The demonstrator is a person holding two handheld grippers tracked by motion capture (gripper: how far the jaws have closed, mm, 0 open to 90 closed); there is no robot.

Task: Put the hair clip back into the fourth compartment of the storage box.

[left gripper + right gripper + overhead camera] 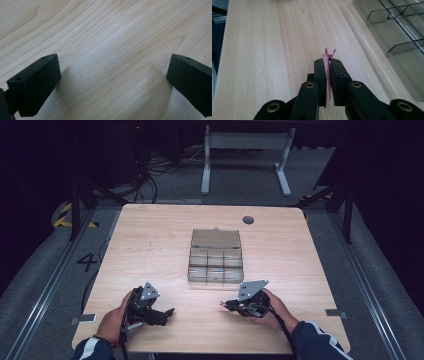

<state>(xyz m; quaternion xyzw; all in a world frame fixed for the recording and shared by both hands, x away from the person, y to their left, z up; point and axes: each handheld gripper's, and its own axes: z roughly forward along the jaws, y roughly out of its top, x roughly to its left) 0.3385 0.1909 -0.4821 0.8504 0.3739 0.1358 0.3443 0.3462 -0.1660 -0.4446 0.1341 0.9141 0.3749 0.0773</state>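
Right gripper [327, 65] clamped on thin pink tagged piece [327, 56]; compartment box [216, 256] at its eleven o'clock. Left gripper [113, 75] gapes wide, empty. Advise: carry level, release low over one cell.

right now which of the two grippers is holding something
The right gripper: its jaws are shut on a thin pink translucent plastic piece with magenta bits at its tip. The left gripper stands wide open over the bare light wooden table.
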